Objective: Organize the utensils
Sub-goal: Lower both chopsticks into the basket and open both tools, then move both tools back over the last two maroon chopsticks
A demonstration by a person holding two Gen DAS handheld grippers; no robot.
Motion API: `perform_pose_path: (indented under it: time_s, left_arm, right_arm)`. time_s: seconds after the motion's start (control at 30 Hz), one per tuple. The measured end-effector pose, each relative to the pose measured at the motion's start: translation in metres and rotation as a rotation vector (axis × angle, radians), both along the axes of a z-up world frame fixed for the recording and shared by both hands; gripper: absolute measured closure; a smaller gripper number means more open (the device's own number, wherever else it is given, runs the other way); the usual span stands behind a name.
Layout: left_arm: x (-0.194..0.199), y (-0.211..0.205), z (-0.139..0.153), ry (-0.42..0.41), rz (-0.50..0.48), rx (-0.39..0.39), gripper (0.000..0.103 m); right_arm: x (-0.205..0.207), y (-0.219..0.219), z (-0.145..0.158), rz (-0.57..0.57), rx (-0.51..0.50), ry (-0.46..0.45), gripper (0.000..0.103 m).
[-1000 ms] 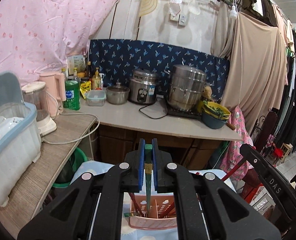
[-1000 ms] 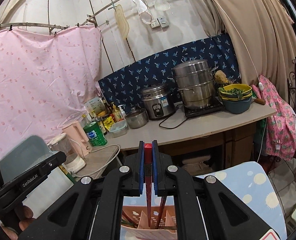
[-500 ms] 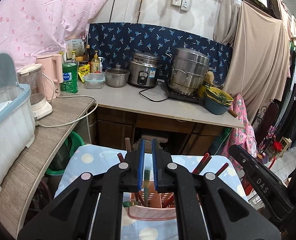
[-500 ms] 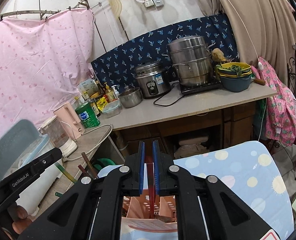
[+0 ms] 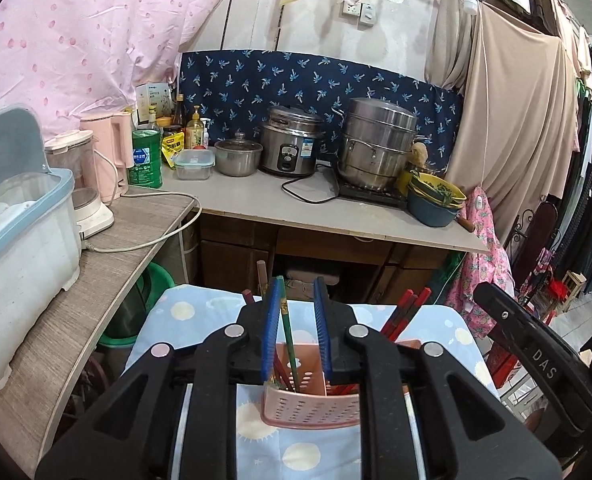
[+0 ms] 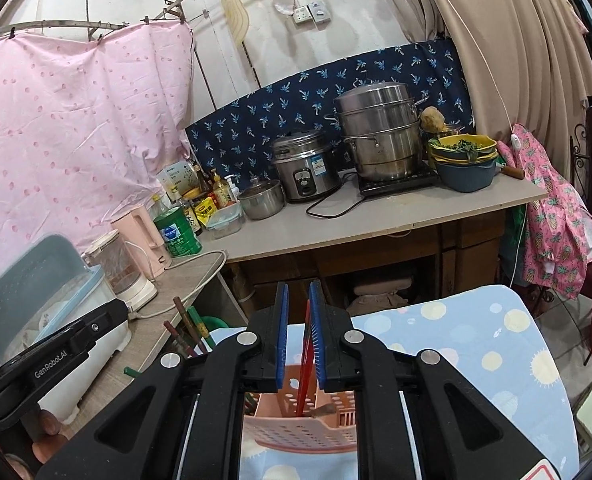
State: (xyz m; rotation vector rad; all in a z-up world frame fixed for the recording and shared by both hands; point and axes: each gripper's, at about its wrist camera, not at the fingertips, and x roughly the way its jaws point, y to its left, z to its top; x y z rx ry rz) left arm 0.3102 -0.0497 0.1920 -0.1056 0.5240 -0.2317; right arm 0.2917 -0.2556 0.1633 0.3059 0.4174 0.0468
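Both tongs, left (image 5: 297,328) and right (image 6: 297,330), stand released above the pink perforated plastic utensil basket (image 5: 309,410) on the blue sun-patterned table (image 5: 200,312); a grey kitchen counter (image 5: 256,200) crosses mid-frame.

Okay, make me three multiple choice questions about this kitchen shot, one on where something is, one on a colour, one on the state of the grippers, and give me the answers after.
1. Where does the pink utensil basket stand?
A. on the blue dotted cloth
B. on the grey counter
C. inside the dish box

2. What colour is the chopstick between the left gripper fingers?
A. yellow
B. green
C. white

3. How do the right gripper fingers stand?
A. apart, with a red chopstick standing between them
B. clamped on a spoon
C. out of view

Answers: 1 A, the cloth shows under the basket. 2 B, its shaft is green. 3 A, a gap shows beside the red stick.
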Motion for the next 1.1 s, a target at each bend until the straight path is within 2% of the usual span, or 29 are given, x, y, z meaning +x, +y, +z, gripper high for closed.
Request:
perform_pose_path:
  time_s: [0.23,0.63,0.83,1.1]
  left_arm:
    - [-0.022,0.005,-0.004,-0.006,0.012,0.015,0.086]
    - [-0.073,0.016,-0.027,0.035,0.009,0.030,0.086]
    - [-0.101,0.021,-0.048,0.078,0.001,0.043,0.086]
    - [-0.139,0.025,-0.088,0.161,-0.016,0.071,0.086]
  right_arm:
    - [-0.029,0.002,-0.003,-0.015,-0.020,0.007,0.086]
    - [-0.094,0.003,-0.020,-0.009,-0.045,0.026,0.085]
    - [-0.128,0.007,-0.037,0.004,-0.043,0.056,0.085]
    - [-0.179,0.017,-0.075,0.025,-0.053,0.140,0.085]
